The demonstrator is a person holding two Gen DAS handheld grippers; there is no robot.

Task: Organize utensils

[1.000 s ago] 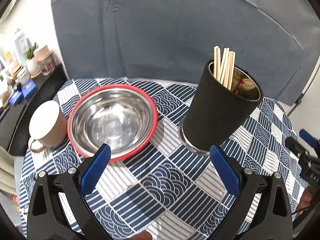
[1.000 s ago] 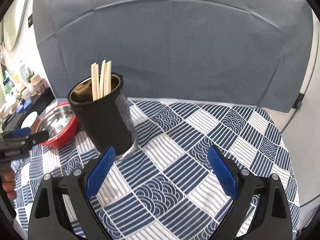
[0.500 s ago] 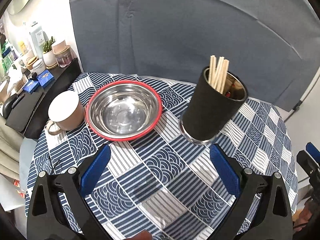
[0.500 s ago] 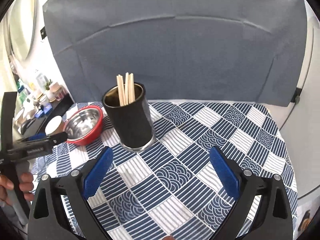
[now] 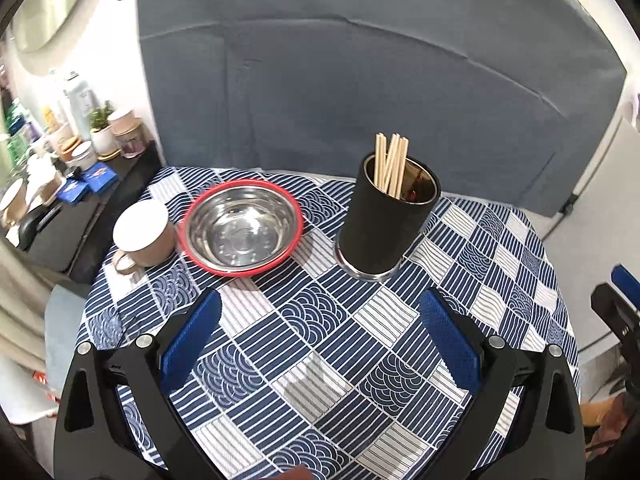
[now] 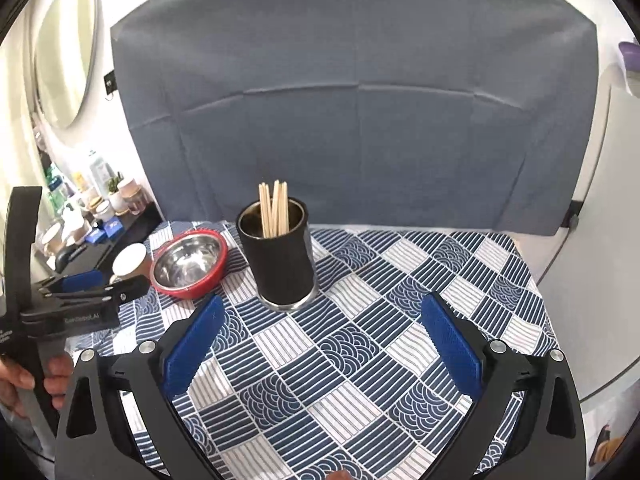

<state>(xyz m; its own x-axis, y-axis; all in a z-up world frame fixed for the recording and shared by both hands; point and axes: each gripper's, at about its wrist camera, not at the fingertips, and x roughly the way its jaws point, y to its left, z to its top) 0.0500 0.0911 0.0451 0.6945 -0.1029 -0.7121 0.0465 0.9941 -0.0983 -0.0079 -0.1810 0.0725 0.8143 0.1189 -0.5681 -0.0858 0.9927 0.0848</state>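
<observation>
Both grippers have drawn back from the black utensil holder (image 6: 280, 256), chopsticks (image 6: 274, 210) inside; left gripper (image 5: 320, 344) and right gripper (image 6: 320, 344) fingers gape empty. Organizing looks finished; no further grasp seems needed.

Navy-and-white patchwork of waves and stripes on the tablecloth (image 5: 320, 344); black holder (image 5: 384, 228), pale wooden chopsticks (image 5: 390, 164); silver bowl (image 5: 242, 230), red rim; beige mug (image 5: 142, 236), white inside; grey-blue backdrop (image 6: 352, 120).
</observation>
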